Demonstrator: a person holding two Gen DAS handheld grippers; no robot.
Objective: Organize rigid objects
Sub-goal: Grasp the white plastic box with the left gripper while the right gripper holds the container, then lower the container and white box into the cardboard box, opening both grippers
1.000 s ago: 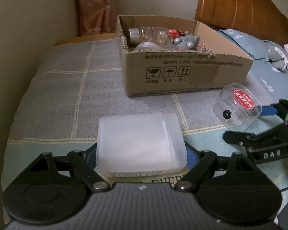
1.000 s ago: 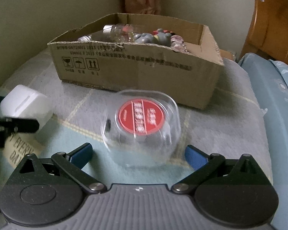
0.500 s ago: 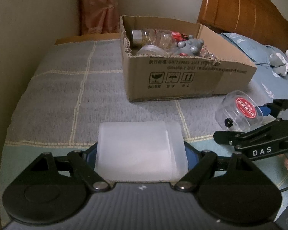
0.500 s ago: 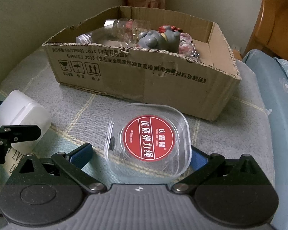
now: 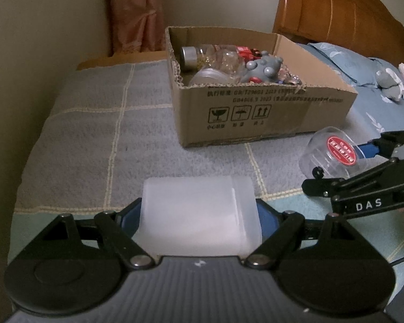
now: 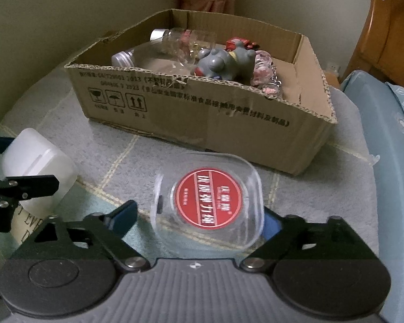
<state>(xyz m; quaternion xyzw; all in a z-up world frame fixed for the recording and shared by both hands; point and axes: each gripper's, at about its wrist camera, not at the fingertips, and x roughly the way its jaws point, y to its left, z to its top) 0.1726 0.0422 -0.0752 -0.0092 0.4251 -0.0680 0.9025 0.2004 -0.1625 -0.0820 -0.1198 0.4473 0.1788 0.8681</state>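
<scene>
My left gripper (image 5: 199, 215) is shut on a white translucent plastic box (image 5: 199, 212), held above the bed; the box also shows in the right wrist view (image 6: 37, 169). My right gripper (image 6: 202, 215) is shut on a clear plastic case with a red round label (image 6: 208, 202), held tilted; it also shows in the left wrist view (image 5: 334, 150). An open cardboard box (image 5: 256, 113) stands ahead on the grey checked blanket (image 5: 99, 140). It holds clear bottles (image 6: 175, 40), a grey toy (image 6: 220, 62) and small trinkets. The cardboard box also shows in the right wrist view (image 6: 202, 118).
A wooden headboard (image 5: 336, 13) and blue pillows (image 5: 363, 67) lie at the right. A wall runs along the left of the bed, with a pink curtain (image 5: 134, 13) behind. A grey plush (image 5: 390, 83) rests on the pillow. A printed sheet (image 6: 27, 228) lies on the bed under the left gripper.
Both grippers have risen and moved closer to the cardboard box, each keeping its object. The clear case has tilted in the right gripper.
</scene>
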